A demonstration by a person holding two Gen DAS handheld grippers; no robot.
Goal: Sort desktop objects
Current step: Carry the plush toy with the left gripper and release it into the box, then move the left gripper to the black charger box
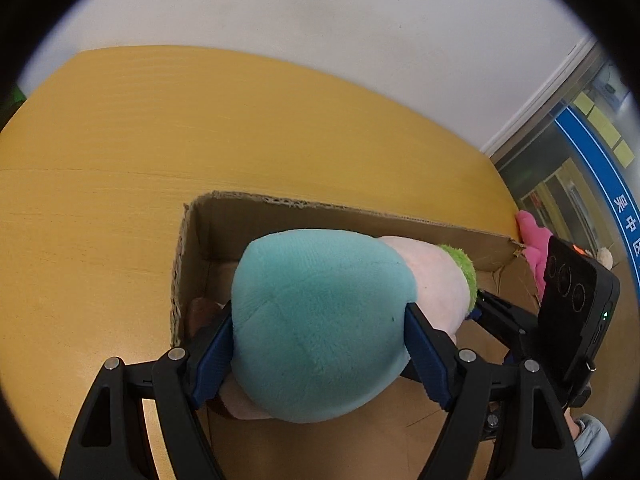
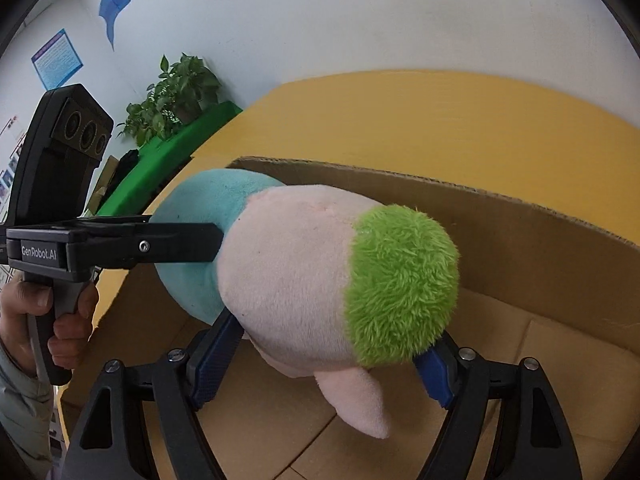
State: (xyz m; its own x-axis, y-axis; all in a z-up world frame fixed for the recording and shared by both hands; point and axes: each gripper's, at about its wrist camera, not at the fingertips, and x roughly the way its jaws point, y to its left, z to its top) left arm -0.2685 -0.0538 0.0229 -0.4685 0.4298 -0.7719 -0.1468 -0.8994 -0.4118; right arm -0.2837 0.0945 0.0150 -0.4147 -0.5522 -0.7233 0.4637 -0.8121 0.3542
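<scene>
A plush toy with a teal end (image 1: 320,320), a pale pink body (image 2: 288,276) and a green fuzzy patch (image 2: 400,284) is held over an open cardboard box (image 1: 320,212). My left gripper (image 1: 320,344) is shut on the teal end. My right gripper (image 2: 324,356) is shut on the pink and green end, and a pink limb (image 2: 360,404) hangs below it. The left gripper also shows in the right wrist view (image 2: 216,244), pressed on the teal part. The right gripper's body (image 1: 568,304) shows at the right of the left wrist view.
The box (image 2: 500,232) sits on a yellow wooden table (image 1: 200,140) by a white wall. A bright pink plush (image 1: 532,244) lies beyond the box's right corner. A brown item (image 1: 202,312) lies in the box. A potted plant (image 2: 176,96) stands on a green ledge.
</scene>
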